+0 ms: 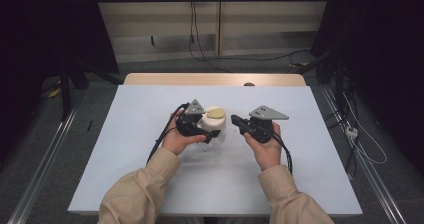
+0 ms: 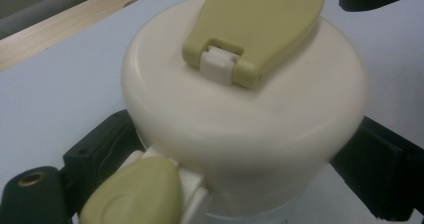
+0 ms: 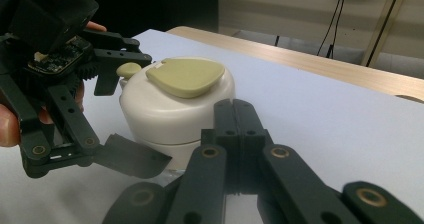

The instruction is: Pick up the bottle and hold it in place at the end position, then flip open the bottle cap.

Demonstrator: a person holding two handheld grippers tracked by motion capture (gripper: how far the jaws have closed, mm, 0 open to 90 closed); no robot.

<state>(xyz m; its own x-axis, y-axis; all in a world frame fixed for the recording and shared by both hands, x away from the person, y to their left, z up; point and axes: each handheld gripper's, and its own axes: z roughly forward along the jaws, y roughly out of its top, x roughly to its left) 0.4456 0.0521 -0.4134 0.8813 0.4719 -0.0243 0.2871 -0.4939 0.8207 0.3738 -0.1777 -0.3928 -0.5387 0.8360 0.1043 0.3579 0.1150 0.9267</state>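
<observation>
A squat cream container [image 1: 214, 120] with an olive-green flap [image 2: 260, 24] on its lid stands upright near the middle of the table. A green tab [image 2: 135, 194] sticks out at its side. My left gripper [image 1: 210, 129] comes in from the container's left, a black jaw pressed against each side of the body below the lid [image 2: 245, 184]. My right gripper [image 1: 235, 119] hovers just right of the container with its jaws shut together and nothing between them. In the right gripper view its tips [image 3: 234, 109] point at the container [image 3: 175, 109], a short gap away, and the left gripper [image 3: 132, 109] clasps it.
A pale sheet [image 1: 150, 184] covers the table, and a wooden strip [image 1: 215, 79] shows along the far edge. Cables [image 1: 360, 144] lie on the floor to the right. Metal rails [image 1: 45, 164] run along both sides of the table.
</observation>
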